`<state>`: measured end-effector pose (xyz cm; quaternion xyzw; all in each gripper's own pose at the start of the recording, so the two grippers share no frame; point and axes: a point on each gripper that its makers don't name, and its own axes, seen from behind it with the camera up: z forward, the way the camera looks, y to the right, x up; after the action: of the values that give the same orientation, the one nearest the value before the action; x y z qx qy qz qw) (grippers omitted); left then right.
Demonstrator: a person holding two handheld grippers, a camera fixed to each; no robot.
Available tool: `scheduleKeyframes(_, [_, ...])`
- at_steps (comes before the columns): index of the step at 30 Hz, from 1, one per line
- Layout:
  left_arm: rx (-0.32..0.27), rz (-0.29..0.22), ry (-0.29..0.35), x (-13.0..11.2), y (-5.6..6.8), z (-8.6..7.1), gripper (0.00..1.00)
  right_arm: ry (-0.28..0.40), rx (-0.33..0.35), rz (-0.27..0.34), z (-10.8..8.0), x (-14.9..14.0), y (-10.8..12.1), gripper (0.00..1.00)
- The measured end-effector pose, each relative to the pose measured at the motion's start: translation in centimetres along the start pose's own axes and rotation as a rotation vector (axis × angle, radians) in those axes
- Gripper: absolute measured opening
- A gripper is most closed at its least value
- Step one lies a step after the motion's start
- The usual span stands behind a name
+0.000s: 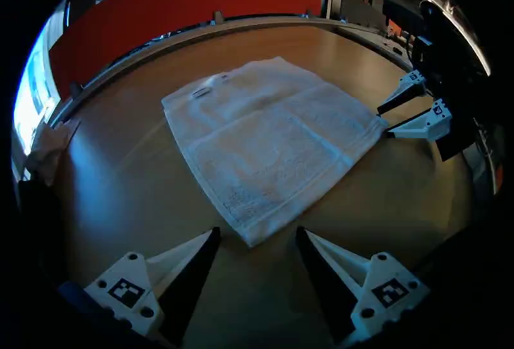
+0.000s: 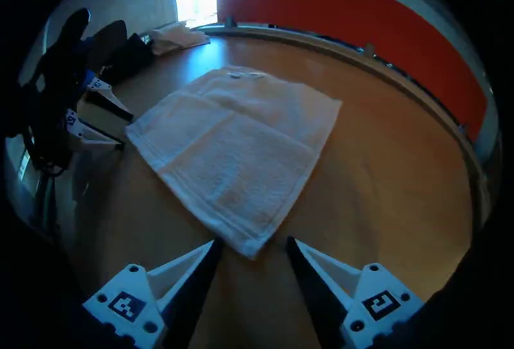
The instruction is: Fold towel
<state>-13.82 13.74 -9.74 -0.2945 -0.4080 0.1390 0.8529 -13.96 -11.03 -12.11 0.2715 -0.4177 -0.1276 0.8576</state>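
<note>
Your left gripper [image 1: 257, 231] and right gripper [image 2: 252, 241] are both apart; pinch just one towel [image 1: 270, 143] layer and the fold goes crooked.

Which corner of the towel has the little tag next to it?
The towel corner farthest from the right gripper, diagonally opposite the one at its fingertips. The tag lies beside it; the other three corners are bare.
</note>
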Motion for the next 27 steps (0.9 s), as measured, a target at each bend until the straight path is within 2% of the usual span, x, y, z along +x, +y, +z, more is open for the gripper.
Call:
scheduleKeyframes(4, [0.013,-0.017,0.000,0.0,-0.3,0.0,0.79,0.002,0.004,-0.003,0.0,0.1,-0.1,0.71])
scheduleKeyframes(9, [0.023,-0.023,-0.001,0.0,-0.2,0.0,0.76,0.004,0.010,-0.008,0.0,0.1,-0.2,0.64])
scheduleKeyframes(15, [0.024,-0.027,-0.006,0.0,0.0,0.0,0.69,0.006,0.017,-0.014,0.1,0.2,-0.6,0.50])
scheduleKeyframes(18, [0.024,-0.027,-0.009,0.0,0.2,0.0,0.65,0.005,0.019,-0.019,0.2,0.2,-0.7,0.46])
scheduleKeyframes(20, [0.023,-0.028,-0.012,0.0,0.3,0.0,0.56,0.004,0.021,-0.017,0.2,0.3,-0.8,0.43])
scheduleKeyframes(27, [0.029,-0.033,-0.015,0.1,0.7,-0.1,0.35,0.003,0.017,-0.013,0.3,0.3,-0.7,0.31])
